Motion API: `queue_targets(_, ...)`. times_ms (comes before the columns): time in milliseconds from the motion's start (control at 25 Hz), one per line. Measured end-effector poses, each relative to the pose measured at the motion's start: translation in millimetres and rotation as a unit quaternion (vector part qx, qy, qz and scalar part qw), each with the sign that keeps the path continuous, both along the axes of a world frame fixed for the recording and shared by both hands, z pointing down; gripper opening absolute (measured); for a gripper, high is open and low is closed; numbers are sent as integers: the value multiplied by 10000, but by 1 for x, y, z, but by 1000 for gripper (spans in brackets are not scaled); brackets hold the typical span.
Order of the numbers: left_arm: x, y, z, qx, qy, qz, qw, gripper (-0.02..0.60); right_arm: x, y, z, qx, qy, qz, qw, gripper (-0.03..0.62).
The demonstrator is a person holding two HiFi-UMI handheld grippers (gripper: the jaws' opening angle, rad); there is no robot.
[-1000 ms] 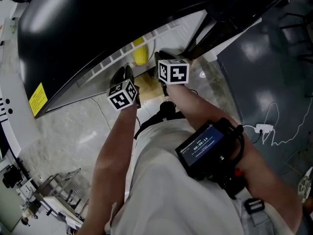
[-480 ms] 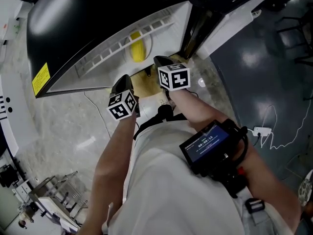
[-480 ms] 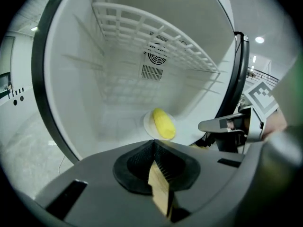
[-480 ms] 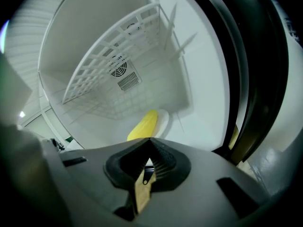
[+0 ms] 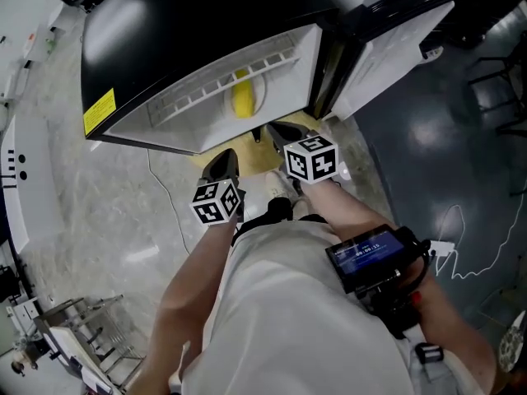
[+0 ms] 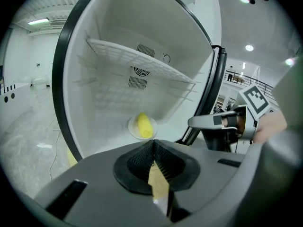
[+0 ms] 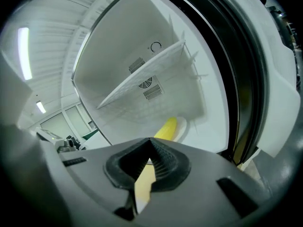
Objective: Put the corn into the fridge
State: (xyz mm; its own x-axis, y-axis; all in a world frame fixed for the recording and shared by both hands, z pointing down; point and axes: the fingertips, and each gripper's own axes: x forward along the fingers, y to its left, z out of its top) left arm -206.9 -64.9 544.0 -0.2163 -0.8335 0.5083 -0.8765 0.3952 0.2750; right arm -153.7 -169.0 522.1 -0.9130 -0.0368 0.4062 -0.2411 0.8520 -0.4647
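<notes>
Ahead of the fingers, inside the open white fridge [image 6: 109, 79], the yellow corn cob [image 6: 144, 125] is lying end-on on a small white plate [image 6: 133, 129]. The left gripper [image 6: 153, 143] and the nearer right gripper [image 7: 151, 143] are hovering outside, fingers pressed together, empty.

The yellow corn [image 6: 144, 125] lies on its side inside the open, white-lined fridge [image 6: 94, 103], below its wire shelf [image 6: 137, 60].

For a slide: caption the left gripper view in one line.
Corn on its plate inside the open fridge, seen past the shut, empty left tongs.
</notes>
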Motion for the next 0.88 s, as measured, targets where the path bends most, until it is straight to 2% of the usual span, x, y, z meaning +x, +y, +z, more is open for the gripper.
queue_targets(600,51,17,-62,784,-48,705,9944,8,50,39,-44,329,-425,-765,9956,8)
queue_targets(880,55,37,-71,857,-202,546,9946,8,57,57,-54,362,-558,-1041,9923,8)
